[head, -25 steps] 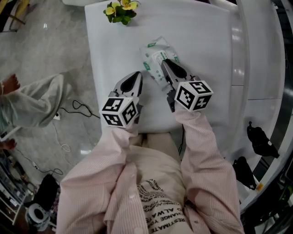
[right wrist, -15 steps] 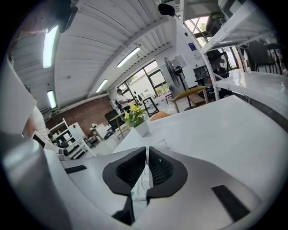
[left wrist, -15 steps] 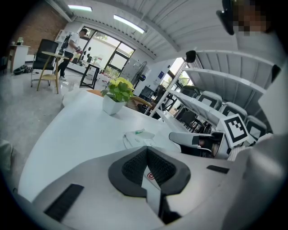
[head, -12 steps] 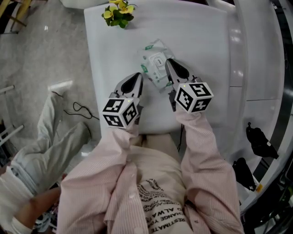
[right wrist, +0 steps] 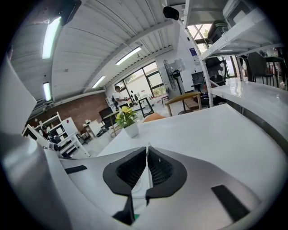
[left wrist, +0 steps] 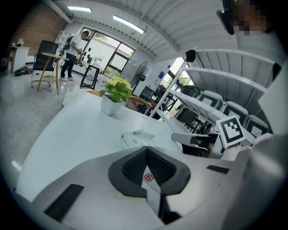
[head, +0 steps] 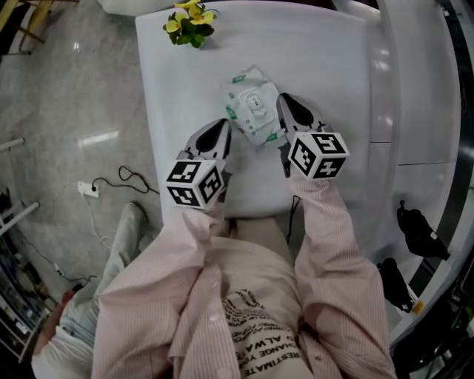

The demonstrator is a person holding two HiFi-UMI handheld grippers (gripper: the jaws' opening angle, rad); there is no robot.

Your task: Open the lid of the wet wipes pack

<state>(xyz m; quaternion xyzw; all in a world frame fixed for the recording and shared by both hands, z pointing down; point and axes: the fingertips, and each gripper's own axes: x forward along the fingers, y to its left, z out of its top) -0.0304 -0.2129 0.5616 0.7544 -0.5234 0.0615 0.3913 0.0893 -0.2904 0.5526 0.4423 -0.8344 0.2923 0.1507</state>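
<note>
Head view: the wipes pack [head: 252, 118] lies on the table [head: 333, 59], lid [head: 257, 100] shut, with my right gripper [head: 285, 100] at its edge.

Left gripper view: my left gripper [left wrist: 146, 148] is closed and empty. I reckon it goes for the lid next.

Right gripper view: the jaws pinch the pack's thin white edge, steadying it, I'd say.

We see a white wet wipes pack [head: 254, 105] with green print on a plain white table [head: 333, 66]. The left gripper [head: 221, 127] and right gripper [head: 286, 101] are grey and black, with black-and-white square markers. Our sleeves [head: 326, 244] are pale pink pinstripe, and the flowers [head: 189, 16] are yellow over green leaves.
</note>
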